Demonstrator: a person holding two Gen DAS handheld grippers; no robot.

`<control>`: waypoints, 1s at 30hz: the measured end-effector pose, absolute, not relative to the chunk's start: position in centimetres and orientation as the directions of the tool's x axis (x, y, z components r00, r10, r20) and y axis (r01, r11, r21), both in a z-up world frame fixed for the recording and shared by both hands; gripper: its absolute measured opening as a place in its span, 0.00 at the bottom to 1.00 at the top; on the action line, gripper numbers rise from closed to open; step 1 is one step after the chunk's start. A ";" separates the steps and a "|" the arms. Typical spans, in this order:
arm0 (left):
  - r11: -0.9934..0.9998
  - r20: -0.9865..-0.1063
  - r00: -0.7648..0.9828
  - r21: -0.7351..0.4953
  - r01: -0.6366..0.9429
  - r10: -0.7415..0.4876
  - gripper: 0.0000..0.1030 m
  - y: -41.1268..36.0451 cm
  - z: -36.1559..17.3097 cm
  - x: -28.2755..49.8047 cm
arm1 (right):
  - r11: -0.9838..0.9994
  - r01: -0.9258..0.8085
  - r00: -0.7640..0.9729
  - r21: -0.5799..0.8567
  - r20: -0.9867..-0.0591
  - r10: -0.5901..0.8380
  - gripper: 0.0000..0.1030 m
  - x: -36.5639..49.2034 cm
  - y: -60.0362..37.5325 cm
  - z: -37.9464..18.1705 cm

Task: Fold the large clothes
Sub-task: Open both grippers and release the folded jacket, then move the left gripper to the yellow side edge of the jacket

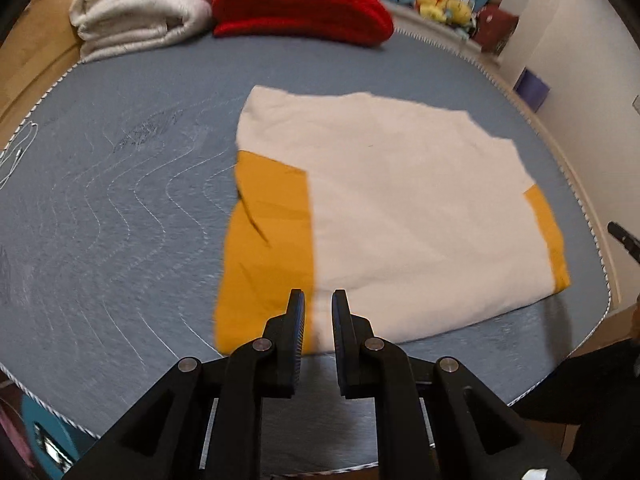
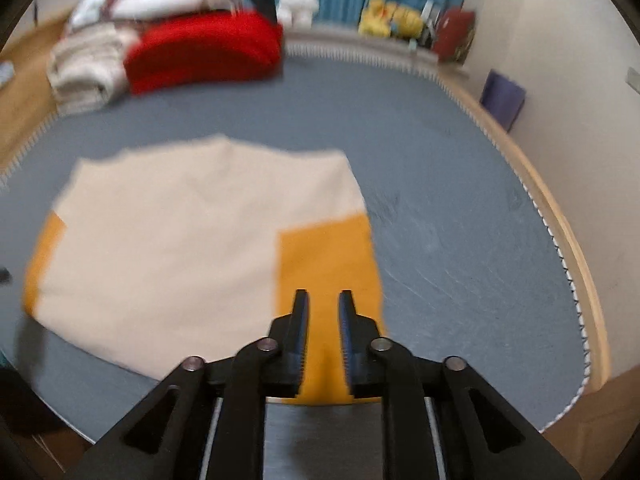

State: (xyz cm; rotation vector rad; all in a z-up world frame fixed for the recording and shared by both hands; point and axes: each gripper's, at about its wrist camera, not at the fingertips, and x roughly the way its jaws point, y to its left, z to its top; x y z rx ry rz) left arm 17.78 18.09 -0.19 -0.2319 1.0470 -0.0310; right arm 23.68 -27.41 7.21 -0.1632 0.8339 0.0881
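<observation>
1. Where the lower centre of the left wrist view is filled by black linkage, the left gripper [image 1: 318, 300] is seen with its jaws parted by a narrow gap, nothing held between them, poised over the near edge of the garment.
2. At the bottom centre of the right wrist view, the right gripper [image 2: 323, 300] is likewise shown slightly parted and empty, with mustard cloth visible through the gap.
3. A cream and mustard garment [image 1: 392, 208] is laid flat and folded across the middle of the frame, its mustard panels at the left and right edges; in the right wrist view the garment [image 2: 180, 248] is blurred.
4. The garment is borne by a grey quilted mattress [image 1: 120, 220], which spreads over the left half of the frame.
5. At the upper left, a folded red item [image 1: 300, 4] and a folded cream blanket [image 1: 144, 8] are set side by side, touching.
6. Yellow soft toys [image 1: 444, 6] are seen at the upper right, past the mattress edge.
</observation>
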 end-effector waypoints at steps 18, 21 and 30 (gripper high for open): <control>0.757 -0.831 0.466 -0.508 -0.412 -0.304 0.35 18.5 -7.7 14.9 | 0.941 -0.302 0.605 -0.155 -0.794 0.063 0.36 21.6 -18.8 -0.4; 0.678 -0.816 0.460 -0.559 -0.477 -0.350 0.40 19.4 -9.8 14.8 | 0.933 -0.324 0.616 -0.159 -0.784 0.080 0.36 21.3 -18.4 0.0; 0.456 -0.706 0.601 -0.705 -0.543 -0.375 0.49 21.3 -12.8 14.8 | 0.941 -0.322 0.588 -0.100 -0.801 0.116 0.36 21.9 -19.3 -0.1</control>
